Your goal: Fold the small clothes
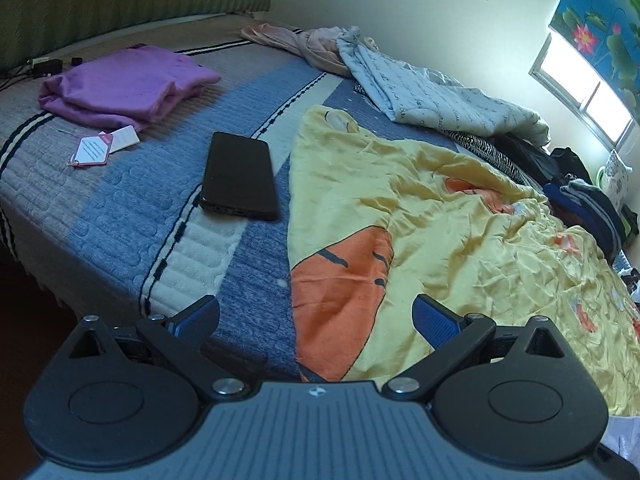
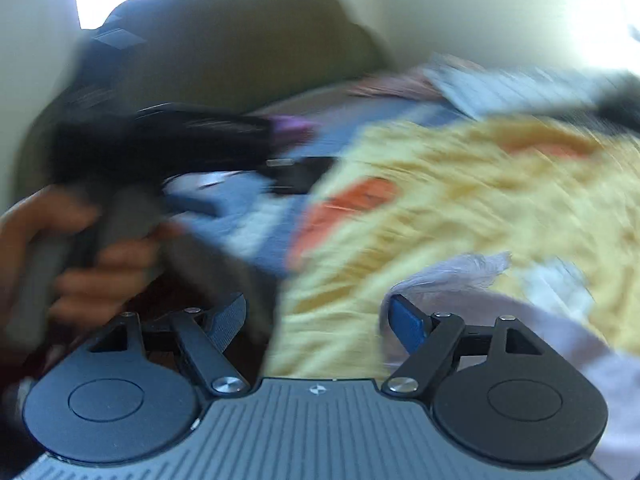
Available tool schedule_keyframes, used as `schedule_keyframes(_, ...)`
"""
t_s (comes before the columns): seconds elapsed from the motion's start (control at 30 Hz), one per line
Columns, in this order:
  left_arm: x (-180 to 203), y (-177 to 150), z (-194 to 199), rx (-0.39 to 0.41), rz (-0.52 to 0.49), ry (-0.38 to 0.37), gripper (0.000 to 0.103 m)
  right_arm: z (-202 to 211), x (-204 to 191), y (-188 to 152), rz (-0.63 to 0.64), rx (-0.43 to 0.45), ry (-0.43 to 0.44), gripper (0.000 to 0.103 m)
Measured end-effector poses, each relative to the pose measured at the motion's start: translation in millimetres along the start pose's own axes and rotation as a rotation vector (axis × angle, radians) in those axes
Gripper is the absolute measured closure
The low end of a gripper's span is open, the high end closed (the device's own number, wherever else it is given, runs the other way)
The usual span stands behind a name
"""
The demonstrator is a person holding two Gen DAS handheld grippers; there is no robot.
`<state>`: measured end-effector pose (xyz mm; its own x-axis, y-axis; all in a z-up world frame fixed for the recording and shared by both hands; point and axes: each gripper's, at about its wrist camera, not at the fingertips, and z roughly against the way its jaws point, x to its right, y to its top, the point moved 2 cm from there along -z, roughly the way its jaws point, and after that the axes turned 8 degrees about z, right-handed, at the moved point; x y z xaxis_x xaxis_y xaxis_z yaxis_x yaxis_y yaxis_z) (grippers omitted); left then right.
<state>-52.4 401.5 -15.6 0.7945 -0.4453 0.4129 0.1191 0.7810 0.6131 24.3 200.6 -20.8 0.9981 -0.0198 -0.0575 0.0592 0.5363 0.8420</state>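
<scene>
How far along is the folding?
Done: a purple top lies folded on the bed. In hand: nothing; the left claw and right claw are both open and empty. Left: the yellow garment lies spread unfolded, more clothes heaped behind.

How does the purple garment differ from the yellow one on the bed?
The purple garment is folded into a compact bundle; the yellow garment lies spread out and wrinkled. The purple one is plain; the yellow one carries orange prints. The yellow one covers far more of the bed. Both rest untouched.

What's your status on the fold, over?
Left gripper and right gripper open, empty. Yellow garment spread, unfolded. Phone beside its edge.
</scene>
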Motion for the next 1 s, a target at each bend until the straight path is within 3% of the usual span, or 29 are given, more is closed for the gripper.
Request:
schedule_keyframes(0.07,1.8,-6.7,-1.3,-0.034,-0.004,-0.043,0.0,17.6,-8.2,3.3,0.063,0.06,-0.046,0.024)
schedule_keyframes(0.2,22.8,-35.1,1.0,-0.142,-0.056,-0.189,0.0,48.4,29.2,-6.2,-0.148,0.024,-0.341,0.023)
schedule_keyframes(0.3,40.5,-58.9,7.9,-0.248,-0.078,-0.304,0.0,69.8,36.4,-20.7,-0.16,0.001,-0.502,0.026)
schedule_keyframes(0.4,51.4,-76.2,8.5,-0.376,-0.042,-0.386,0.0,74.9,18.5,-33.2,-0.088,-0.006,-0.511,0.028)
schedule_keyframes(0.47,52.0,-80.5,5.8,-0.446,0.017,-0.43,0.0,63.6,-0.1,-37.0,0.052,-0.059,-0.54,0.035)
schedule_keyframes(0.6,51.5,-80.0,0.7,-0.456,0.088,-0.456,0.0,23.8,-27.2,-39.2,0.287,-0.183,-0.544,0.055)
schedule_keyframes(0.67,54.5,-81.1,-5.3,-0.492,0.118,-0.498,0.0,4.4,-28.0,-37.5,0.322,-0.214,-0.537,0.064)
schedule_keyframes(0.77,58.8,-84.9,-16.8,-0.552,0.15,-0.543,0.0,-11.9,-29.3,-40.7,0.383,-0.245,-0.574,0.089)
schedule_keyframes(0.9,59.1,-96.2,-35.7,-0.611,0.218,-0.561,0.0,-6.6,-25.9,-38.7,0.365,-0.209,-0.58,0.096)
schedule_keyframes(1.0,57.9,-95.2,-47.1,-0.592,0.299,-0.603,0.001,8.6,-22.1,-34.7,0.307,-0.142,-0.563,0.096)
